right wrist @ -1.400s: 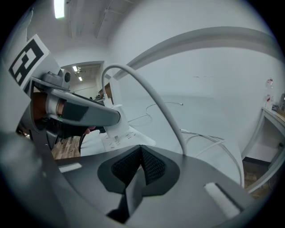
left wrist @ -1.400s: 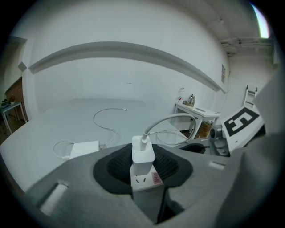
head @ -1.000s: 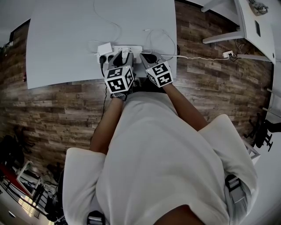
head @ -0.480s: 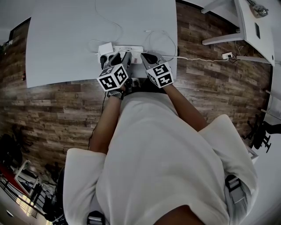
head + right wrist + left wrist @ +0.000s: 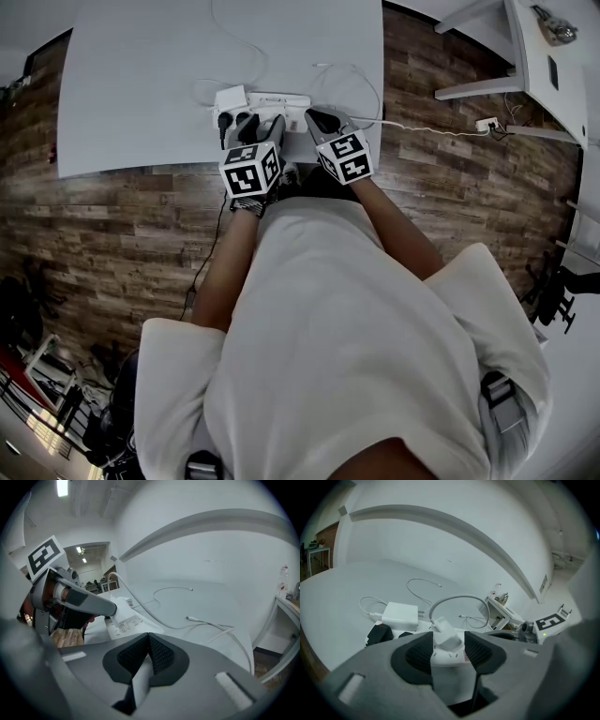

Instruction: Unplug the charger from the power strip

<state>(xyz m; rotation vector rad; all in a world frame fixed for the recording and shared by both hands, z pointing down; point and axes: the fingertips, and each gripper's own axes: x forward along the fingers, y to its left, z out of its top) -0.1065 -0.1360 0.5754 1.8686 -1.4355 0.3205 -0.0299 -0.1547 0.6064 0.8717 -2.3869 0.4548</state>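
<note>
Overhead, a person in a pale shirt leans over the near edge of a white counter [image 5: 141, 84], holding a gripper in each hand. Both grippers point forward and down at a white power strip [image 5: 449, 658] that lies across the near part of the counter, close to the edge, with wood-plank floor [image 5: 122, 234] on either side.

The left gripper [image 5: 449, 641] is right at the strip. Its dark, ridged fingers [image 5: 417, 651] have just been opening and now stand wide. The charger [image 5: 446, 632], a small white plug block, sits upright in the strip directly between the two pads, one pad close on each side of it. A pale cable [image 5: 459, 599] leaves the top of the charger, arches up and to the right, and drops back to the counter behind.

On the part of the strip further left in the left gripper view sit a larger flat white adapter [image 5: 400, 615] with its own thin cord, and in front of it a black plug [image 5: 378, 633].

The right gripper [image 5: 149, 641] hovers just to the right of the left one, over the strip's right end. Its fingers [image 5: 161, 656] are closed, tips meeting in a narrow V. Its view shows the left gripper reaching in from the left onto the strip, and a loose white cable [image 5: 206, 623] with a free connector end lying on the bare counter ahead.
</note>
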